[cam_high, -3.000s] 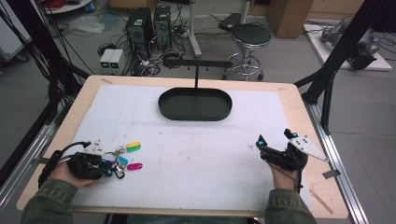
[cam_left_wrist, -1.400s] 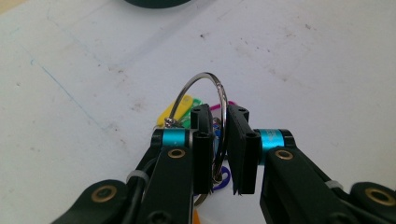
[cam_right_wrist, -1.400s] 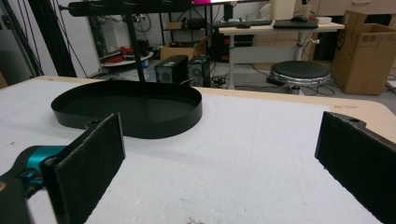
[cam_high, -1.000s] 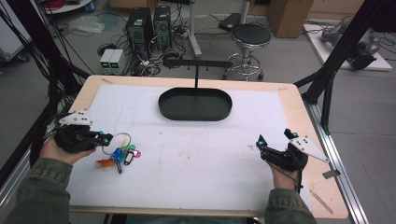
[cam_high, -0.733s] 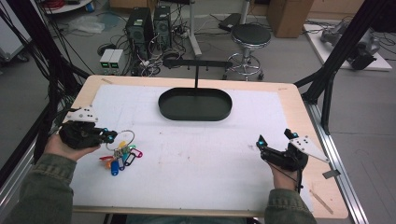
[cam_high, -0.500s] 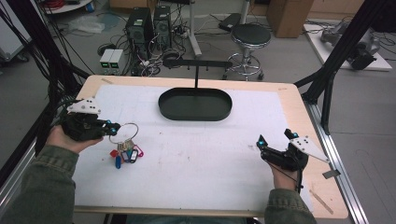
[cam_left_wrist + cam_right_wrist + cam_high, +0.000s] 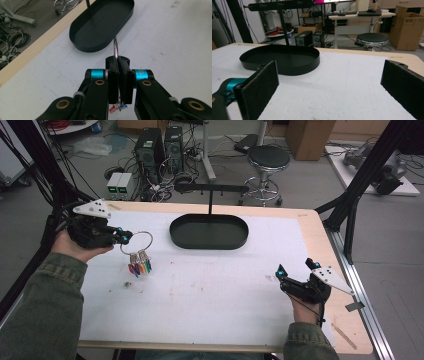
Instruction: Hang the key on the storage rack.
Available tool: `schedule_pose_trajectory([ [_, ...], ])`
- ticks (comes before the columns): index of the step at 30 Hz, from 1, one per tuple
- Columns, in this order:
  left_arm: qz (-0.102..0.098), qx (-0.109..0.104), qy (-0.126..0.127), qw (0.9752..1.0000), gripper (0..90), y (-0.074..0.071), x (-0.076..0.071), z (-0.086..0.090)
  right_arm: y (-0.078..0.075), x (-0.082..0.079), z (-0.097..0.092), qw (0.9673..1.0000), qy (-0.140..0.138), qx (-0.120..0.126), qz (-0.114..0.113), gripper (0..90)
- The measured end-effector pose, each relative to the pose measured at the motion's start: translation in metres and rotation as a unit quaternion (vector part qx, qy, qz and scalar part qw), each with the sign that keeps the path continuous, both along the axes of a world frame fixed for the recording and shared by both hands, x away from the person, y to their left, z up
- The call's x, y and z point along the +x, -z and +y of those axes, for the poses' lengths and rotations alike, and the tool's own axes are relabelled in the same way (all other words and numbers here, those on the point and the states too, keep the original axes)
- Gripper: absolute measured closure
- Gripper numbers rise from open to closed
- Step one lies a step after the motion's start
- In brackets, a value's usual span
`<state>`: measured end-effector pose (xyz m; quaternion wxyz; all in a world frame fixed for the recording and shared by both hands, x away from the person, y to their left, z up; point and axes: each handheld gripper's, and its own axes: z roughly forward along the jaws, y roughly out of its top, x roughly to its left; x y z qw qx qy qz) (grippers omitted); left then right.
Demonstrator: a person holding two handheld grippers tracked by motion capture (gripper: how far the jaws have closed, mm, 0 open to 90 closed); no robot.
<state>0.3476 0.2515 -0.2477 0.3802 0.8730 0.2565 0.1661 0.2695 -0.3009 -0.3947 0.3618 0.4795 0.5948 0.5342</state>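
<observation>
While the left gripper (image 7: 121,238) clamps a key ring (image 7: 138,241), the right gripper (image 7: 295,274) rests wide open on the white table (image 7: 215,285) — stool (image 7: 268,157) and computers (image 7: 159,140) behind.

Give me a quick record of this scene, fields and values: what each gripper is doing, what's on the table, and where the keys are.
left gripper: shut on key ring, raised over the table's left side
key ring: pinched at its edge, coloured keys hanging below
right gripper: open, nothing held, low at the table's right
tray: black oval, nothing in it, far centre, post rising behind it
table: white mat on wood
</observation>
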Motion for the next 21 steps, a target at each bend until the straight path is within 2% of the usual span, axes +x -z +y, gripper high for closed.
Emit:
schedule_pose_trajectory([
  [3,0.000,-0.004,0.001,1.0000,86.6,-0.006,0.006,0.000,-0.001,-0.002,-0.002,1.0000,0.005,0.005,-0.003,0.5],
  [8,0.000,0.002,0.009,1.0000,86.6,-0.013,0.014,-0.003,-0.001,-0.003,-0.005,0.9999,0.010,0.011,-0.003,0.5],
  [12,-0.005,0.002,0.014,0.9999,86.6,-0.015,0.020,-0.009,-0.001,-0.003,-0.005,0.9999,0.009,0.013,-0.004,0.5],
  [17,-0.007,-0.013,0.020,0.9997,86.6,-0.016,0.027,-0.015,-0.001,-0.003,-0.005,0.9999,0.008,0.012,-0.004,0.5],
  [21,-0.007,-0.010,0.022,0.9997,86.6,-0.018,0.034,-0.021,-0.001,-0.004,-0.005,0.9999,0.009,0.012,-0.004,0.5],
])
